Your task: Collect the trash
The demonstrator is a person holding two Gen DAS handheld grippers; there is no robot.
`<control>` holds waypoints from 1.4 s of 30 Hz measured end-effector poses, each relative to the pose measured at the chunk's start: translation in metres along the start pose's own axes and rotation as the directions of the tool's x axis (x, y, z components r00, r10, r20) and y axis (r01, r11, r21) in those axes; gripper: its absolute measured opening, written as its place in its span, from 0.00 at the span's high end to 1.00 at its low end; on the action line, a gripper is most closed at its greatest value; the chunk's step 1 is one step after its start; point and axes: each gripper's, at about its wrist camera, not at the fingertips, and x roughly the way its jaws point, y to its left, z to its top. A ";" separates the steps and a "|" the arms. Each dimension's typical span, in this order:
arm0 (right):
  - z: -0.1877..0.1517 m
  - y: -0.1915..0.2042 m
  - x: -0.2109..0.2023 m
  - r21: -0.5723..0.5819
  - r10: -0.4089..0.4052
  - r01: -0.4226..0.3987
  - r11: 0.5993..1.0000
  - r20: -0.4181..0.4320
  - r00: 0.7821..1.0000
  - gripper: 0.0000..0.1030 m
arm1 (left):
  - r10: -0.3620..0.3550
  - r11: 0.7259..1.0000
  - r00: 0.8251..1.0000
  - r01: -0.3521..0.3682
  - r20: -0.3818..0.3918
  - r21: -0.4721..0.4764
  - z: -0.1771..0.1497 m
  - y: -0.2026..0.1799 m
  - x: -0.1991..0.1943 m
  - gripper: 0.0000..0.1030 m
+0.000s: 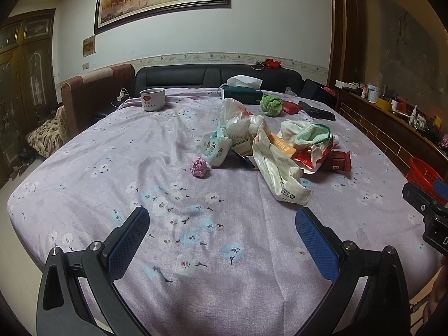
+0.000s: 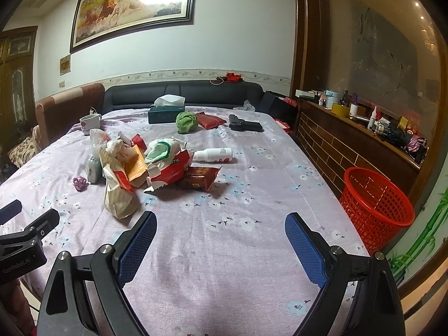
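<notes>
A heap of trash lies mid-table on the lilac floral cloth (image 1: pixel 112 168): a crumpled white plastic bag (image 1: pixel 280 176), a wet-wipe pack (image 1: pixel 217 148), red snack wrappers (image 2: pixel 173 173), an orange carton (image 2: pixel 135 165). A small crumpled pink paper ball (image 1: pixel 199 167) lies left of the heap, also the pink ball (image 2: pixel 79 182). A red mesh bin (image 2: pixel 375 204) stands on the floor right of the table. My left gripper (image 1: pixel 222 225) is open and empty, short of the heap. My right gripper (image 2: pixel 221 228) is open and empty too, above bare cloth.
At the far end stand a white mug (image 1: pixel 152 99), a green tissue box (image 1: pixel 242 93), a green fuzzy ball (image 2: pixel 186 121), a red pouch (image 2: pixel 210 119) and a black object (image 2: pixel 245 125). A white bottle (image 2: pixel 215 155) lies right of the heap. A cluttered ledge (image 2: pixel 364 120) runs along the right.
</notes>
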 end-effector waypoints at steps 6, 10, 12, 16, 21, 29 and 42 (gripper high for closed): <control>-0.001 0.001 0.002 0.000 0.006 -0.006 1.000 -0.007 1.000 0.08 | 0.000 1.000 1.000 0.000 -0.006 -0.003 0.000 0.001 0.001 0.00; -0.001 0.001 0.004 0.005 0.010 -0.010 1.000 -0.013 1.000 0.08 | 0.000 1.000 1.000 0.000 -0.011 -0.007 0.000 0.002 0.002 0.00; -0.002 0.000 0.004 0.006 0.012 -0.011 1.000 -0.016 1.000 0.08 | -0.002 1.000 1.000 0.002 -0.015 -0.008 0.000 0.003 0.003 0.00; -0.002 0.000 0.005 0.007 0.016 -0.016 1.000 -0.020 1.000 0.08 | -0.005 1.000 1.000 0.005 -0.020 -0.011 0.000 0.003 0.005 0.00; -0.003 0.000 0.006 0.007 0.024 -0.023 1.000 -0.028 0.999 0.08 | -0.017 1.000 1.000 0.016 -0.026 -0.008 0.000 0.003 0.005 0.00; 0.012 -0.016 0.024 0.086 0.207 -0.199 0.976 -0.109 0.972 0.27 | -0.125 0.992 0.988 0.127 -0.093 0.012 0.027 -0.005 0.023 0.10; 0.054 -0.017 0.082 0.229 0.434 -0.386 0.894 -0.216 0.875 0.42 | -0.232 0.972 0.932 0.214 -0.280 -0.096 0.071 -0.028 0.121 0.28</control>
